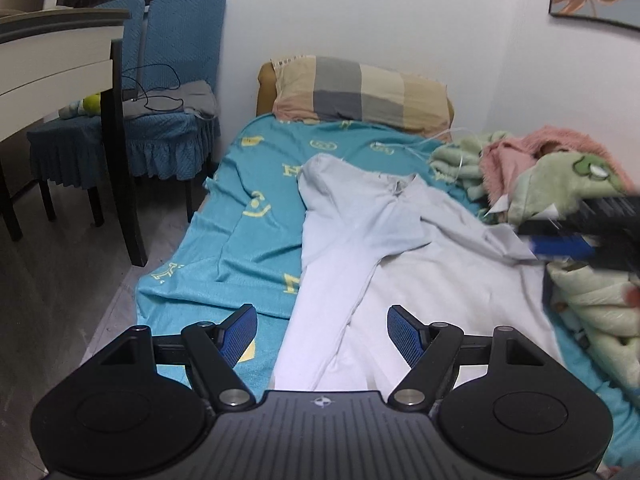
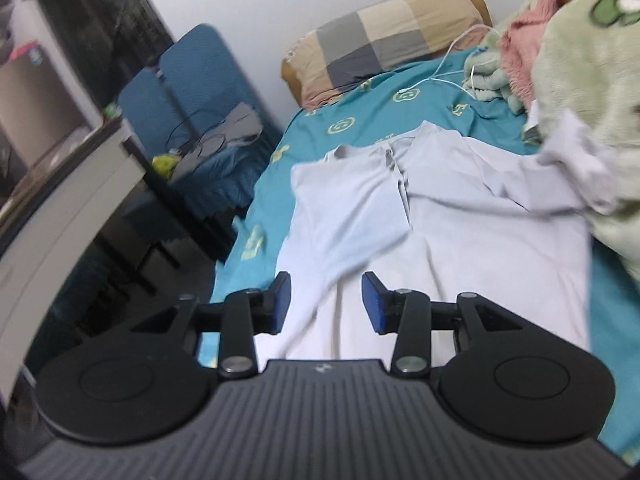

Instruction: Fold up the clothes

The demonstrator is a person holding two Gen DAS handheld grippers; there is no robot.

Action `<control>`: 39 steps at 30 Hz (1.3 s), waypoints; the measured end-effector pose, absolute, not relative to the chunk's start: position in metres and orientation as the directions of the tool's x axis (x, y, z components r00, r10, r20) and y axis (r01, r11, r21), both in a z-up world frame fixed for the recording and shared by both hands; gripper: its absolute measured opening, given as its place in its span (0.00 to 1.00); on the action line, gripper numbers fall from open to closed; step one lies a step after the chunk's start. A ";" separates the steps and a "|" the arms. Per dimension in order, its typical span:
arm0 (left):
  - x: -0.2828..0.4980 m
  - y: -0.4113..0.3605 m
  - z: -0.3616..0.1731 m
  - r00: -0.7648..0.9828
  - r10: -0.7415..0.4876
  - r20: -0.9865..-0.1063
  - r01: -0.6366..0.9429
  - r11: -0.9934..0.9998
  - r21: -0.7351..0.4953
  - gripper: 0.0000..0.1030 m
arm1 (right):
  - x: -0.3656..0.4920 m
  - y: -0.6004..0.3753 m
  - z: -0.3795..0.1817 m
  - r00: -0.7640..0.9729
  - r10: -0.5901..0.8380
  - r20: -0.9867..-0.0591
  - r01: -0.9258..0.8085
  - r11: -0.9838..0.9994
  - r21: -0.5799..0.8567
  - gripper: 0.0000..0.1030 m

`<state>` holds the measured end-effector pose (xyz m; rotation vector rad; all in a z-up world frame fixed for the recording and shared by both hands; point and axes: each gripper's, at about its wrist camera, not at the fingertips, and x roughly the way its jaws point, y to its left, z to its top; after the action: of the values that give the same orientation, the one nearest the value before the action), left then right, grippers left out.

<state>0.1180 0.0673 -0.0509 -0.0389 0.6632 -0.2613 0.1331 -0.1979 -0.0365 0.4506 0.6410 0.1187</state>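
A pale grey-white long-sleeved shirt (image 1: pixel 420 280) lies spread on the teal bedsheet (image 1: pixel 248 232), its left sleeve folded in over the chest. My left gripper (image 1: pixel 322 330) is open and empty, hovering above the shirt's lower left part. My right gripper (image 2: pixel 326 300) is open and empty above the shirt (image 2: pixel 460 232); it also shows in the left wrist view (image 1: pixel 560 240) at the right edge, over the shirt's right sleeve. That sleeve (image 2: pixel 576 160) lies up against the blanket pile.
A checked pillow (image 1: pixel 360 92) lies at the head of the bed. A pile of green and pink blankets (image 1: pixel 560 168) fills the bed's right side, with a white cable (image 2: pixel 452 68) beside it. Blue-covered chairs (image 1: pixel 160 112) and a table (image 1: pixel 60 60) stand left of the bed.
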 end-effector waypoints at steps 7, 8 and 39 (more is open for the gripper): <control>0.118 0.073 -0.059 0.696 -0.158 -0.701 0.142 0.987 -0.082 0.72 | 0.063 -0.223 -0.045 0.840 0.275 -0.468 0.049 0.820 0.571 0.80; 0.119 0.073 -0.061 0.677 -0.143 -0.722 0.132 0.989 -0.071 0.72 | 0.061 -0.228 -0.048 0.838 0.281 -0.467 0.059 0.805 0.590 0.80; 0.068 0.071 -0.054 0.347 -0.112 -0.931 0.226 0.974 -0.033 0.02 | 0.092 -0.263 -0.084 0.797 0.320 -0.512 0.133 0.735 0.665 0.79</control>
<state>0.0679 0.0709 -0.0536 0.1077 1.1973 -0.2202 0.0918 -0.2632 -0.0842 0.7515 0.6552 0.1113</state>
